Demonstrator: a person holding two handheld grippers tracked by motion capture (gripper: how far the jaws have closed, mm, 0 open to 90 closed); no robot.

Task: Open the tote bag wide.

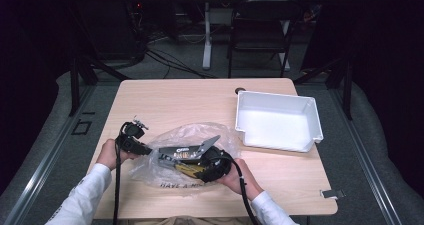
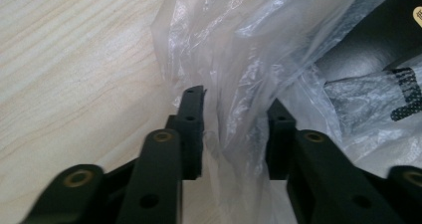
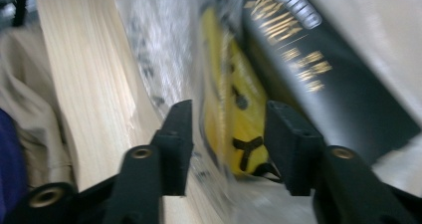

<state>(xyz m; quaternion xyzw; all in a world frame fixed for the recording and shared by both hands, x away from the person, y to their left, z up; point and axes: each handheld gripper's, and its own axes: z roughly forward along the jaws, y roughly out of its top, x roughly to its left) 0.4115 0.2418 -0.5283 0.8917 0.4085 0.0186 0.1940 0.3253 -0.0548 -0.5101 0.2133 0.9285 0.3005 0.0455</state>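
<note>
Your left tongs (image 2: 234, 129) stand partly apart with a fold of the clear plastic bag (image 2: 249, 45) running up between the jaws; you cannot tell whether the pads pinch it. Your right tongs (image 3: 226, 144) are parted around bag film and a yellow packet (image 3: 234, 109), not pressing it. A black box (image 3: 318, 74) with gold lettering lies just beside the packet. In the high view the bag (image 1: 195, 135) sits at lower centre of the table (image 1: 175, 95), and a white bin (image 1: 280, 120) rests at centre right.
</note>
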